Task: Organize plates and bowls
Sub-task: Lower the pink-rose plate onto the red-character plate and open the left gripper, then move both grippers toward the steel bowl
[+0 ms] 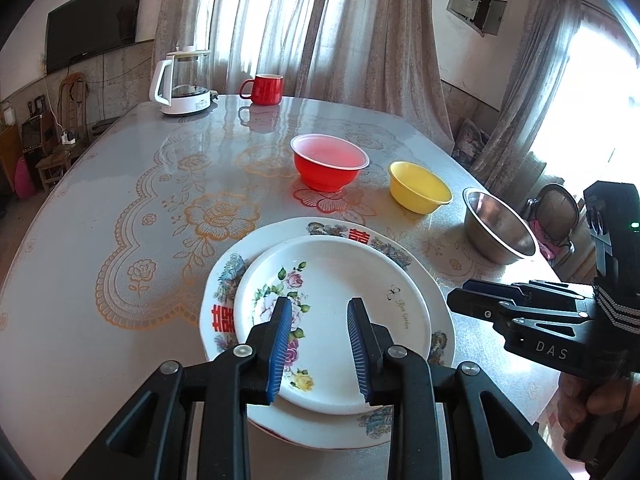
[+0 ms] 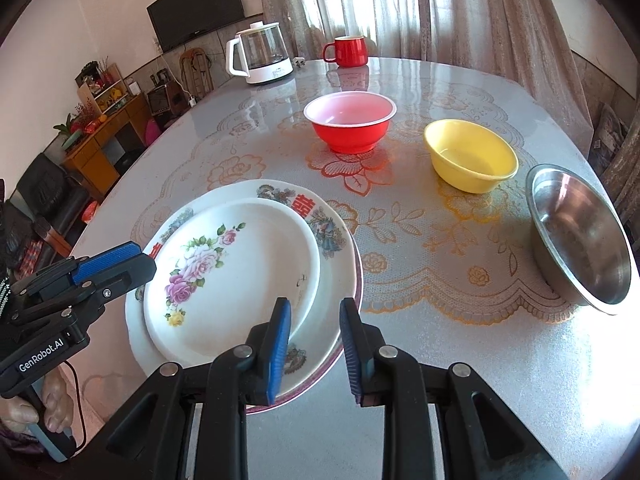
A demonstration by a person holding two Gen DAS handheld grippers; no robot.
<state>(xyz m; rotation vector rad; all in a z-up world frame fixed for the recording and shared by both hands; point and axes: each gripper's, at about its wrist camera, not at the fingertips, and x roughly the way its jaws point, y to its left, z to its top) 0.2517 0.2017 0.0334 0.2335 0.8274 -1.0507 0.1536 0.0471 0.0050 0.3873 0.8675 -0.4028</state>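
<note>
Nearest the cameras, the left gripper (image 1: 318,308) is held above the plate stack with its blue-padded jaws apart and nothing between them. The right gripper (image 2: 314,308) is likewise seen with jaws apart and empty, poised over the stack's near right rim.

Just below them, a small rose-printed plate (image 2: 240,264) is stacked on a larger plate (image 1: 340,232) marked with red characters and a decorated border; a third, purple-edged rim can be made out beneath in the right wrist view. The stack rests at the near edge of the bench (image 1: 100,208). These plates are judged to be glazed ceramic: stiff, fairly heavy, slippery and liable to chip, so a hold is best taken on the overhanging rim, pinched from the side.

Farther back, a steel bowl (image 2: 580,236) sits near the right edge of the bench, with a yellow bowl (image 2: 472,156) and a red bowl (image 2: 350,122) well apart beyond it. The two coloured bowls look like light plastic; the steel one is rigid and smooth. Each would be gripped by its rim wall.
</note>
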